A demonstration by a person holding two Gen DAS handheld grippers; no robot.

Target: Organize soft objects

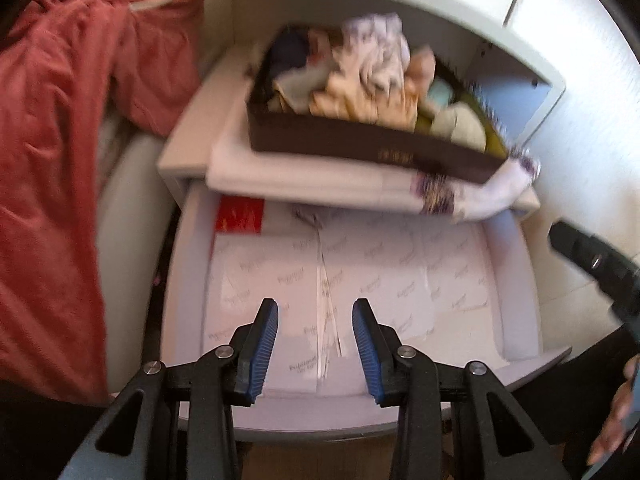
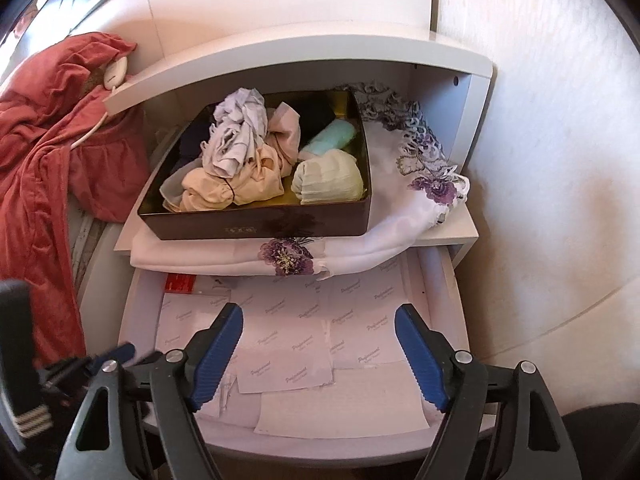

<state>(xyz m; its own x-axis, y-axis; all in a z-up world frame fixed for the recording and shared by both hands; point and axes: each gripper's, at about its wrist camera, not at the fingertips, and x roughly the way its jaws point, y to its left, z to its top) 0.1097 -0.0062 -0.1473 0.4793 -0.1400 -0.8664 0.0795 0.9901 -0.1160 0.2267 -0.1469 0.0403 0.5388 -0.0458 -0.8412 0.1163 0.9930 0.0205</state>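
Note:
A dark brown box [image 2: 256, 230] [image 1: 360, 146] sits on the nightstand shelf, on a white cloth with purple flowers [image 2: 424, 184] [image 1: 480, 196]. Inside it lie a crumpled pale lavender garment [image 2: 238, 136] [image 1: 378, 52], peach garments [image 2: 224, 190] [image 1: 368, 104], a mint roll [image 2: 334, 138] and a pale green bundle [image 2: 328, 178] [image 1: 460, 126]. My left gripper [image 1: 316, 316] hovers over the pulled-out drawer [image 1: 516, 280] [image 2: 452, 304] with its jaws apart and nothing between them. My right gripper [image 2: 320, 320] stands wide open above the same drawer, holding nothing.
White printed paper sheets [image 2: 288, 360] [image 1: 360, 276] line the drawer, with a red packet [image 2: 180, 283] [image 1: 240, 215] at its back left. A red garment [image 2: 44, 168] [image 1: 52, 160] is heaped on the left. A white wall [image 2: 552, 160] rises on the right.

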